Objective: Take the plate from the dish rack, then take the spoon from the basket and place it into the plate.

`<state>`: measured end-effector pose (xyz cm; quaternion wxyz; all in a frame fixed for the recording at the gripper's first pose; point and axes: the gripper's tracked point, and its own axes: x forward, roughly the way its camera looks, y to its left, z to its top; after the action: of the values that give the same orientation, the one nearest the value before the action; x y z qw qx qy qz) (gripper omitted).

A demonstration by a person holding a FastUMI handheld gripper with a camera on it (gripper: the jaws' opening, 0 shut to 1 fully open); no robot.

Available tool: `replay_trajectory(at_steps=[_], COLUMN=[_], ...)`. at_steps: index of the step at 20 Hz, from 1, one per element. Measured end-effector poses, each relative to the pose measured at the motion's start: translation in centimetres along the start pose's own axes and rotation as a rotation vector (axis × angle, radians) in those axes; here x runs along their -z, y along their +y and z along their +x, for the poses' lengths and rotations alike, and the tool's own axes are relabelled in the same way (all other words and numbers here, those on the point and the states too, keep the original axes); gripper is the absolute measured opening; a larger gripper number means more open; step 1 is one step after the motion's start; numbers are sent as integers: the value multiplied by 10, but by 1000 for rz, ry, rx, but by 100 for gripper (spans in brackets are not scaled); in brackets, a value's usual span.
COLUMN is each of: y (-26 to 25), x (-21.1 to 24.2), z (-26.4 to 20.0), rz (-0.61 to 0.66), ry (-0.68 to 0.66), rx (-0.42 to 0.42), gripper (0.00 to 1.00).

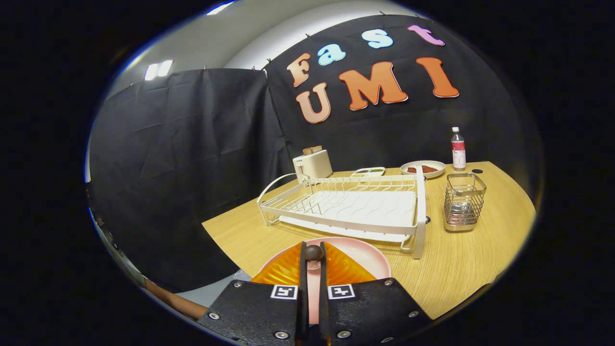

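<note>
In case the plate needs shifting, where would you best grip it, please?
Probably its bare right rim, coming from the right: the plate lies flat on the table, the rack crowds its far side, and the gripper, apparently shut on the spoon, hangs over its middle.

Table: rack, plate, basket.

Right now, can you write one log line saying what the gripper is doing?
gripper: shut on spoon | spoon: held over pink plate | plate: on table, in front of dish rack | basket: right of rack
</note>
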<state>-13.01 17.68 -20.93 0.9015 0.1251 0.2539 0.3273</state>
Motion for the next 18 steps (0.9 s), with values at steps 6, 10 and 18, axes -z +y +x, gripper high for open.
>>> replay_trajectory(at_steps=[6,10,18], y=[-15,-23,-41], x=[29,39,15], z=[-3,-1,-5], rz=[-7,22,24], ry=[55,86,39], rx=[24,56,144], gripper=[12,17,41])
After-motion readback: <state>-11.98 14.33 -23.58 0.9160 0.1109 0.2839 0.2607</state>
